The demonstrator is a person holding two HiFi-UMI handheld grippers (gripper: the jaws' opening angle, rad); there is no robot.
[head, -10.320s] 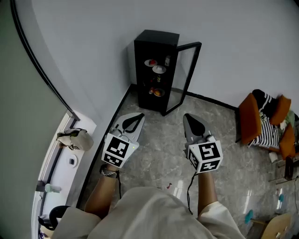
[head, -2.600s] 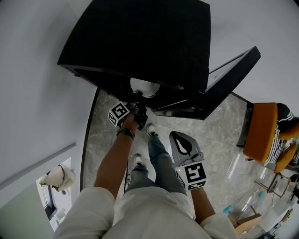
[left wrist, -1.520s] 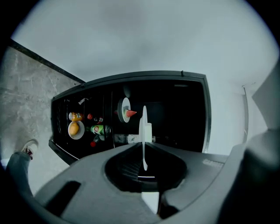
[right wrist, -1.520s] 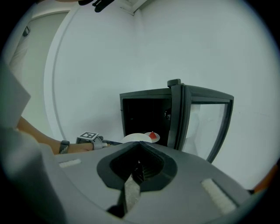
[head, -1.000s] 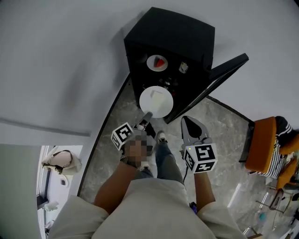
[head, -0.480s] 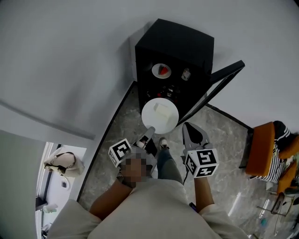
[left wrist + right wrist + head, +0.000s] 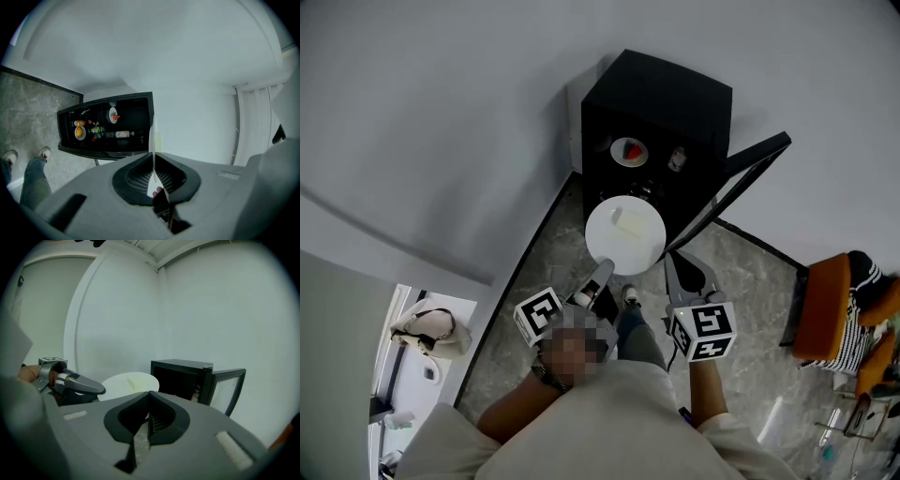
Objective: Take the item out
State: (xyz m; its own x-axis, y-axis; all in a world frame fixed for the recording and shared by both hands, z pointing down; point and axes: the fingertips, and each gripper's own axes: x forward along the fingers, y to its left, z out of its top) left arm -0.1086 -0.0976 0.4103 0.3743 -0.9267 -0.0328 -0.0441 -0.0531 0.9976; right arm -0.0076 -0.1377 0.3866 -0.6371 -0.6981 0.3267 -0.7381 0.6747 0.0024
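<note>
A white plate (image 7: 624, 234) with a pale slab of food on it hangs in front of the black cabinet (image 7: 670, 98), outside its open front. My left gripper (image 7: 604, 269) is shut on the plate's near rim. In the left gripper view the plate (image 7: 153, 136) shows edge-on, pinched by the left gripper (image 7: 153, 157). My right gripper (image 7: 668, 256) points at the cabinet just right of the plate, shut and with nothing in it. In the right gripper view the plate (image 7: 129, 382) lies beyond the right gripper (image 7: 149, 393), and the left gripper (image 7: 77, 383) shows at its left.
The cabinet's glass door (image 7: 741, 173) stands swung open to the right. On the shelves are a small plate with red food (image 7: 628, 150) and a bottle (image 7: 678, 157). An orange chair (image 7: 827, 302) stands at the right and a bag (image 7: 431, 333) at the left. The person's shoe (image 7: 630, 295) is below the plate.
The left gripper has drawn the plate out of the cabinet and lifted it nearer the head camera. The right gripper has barely shifted.
</note>
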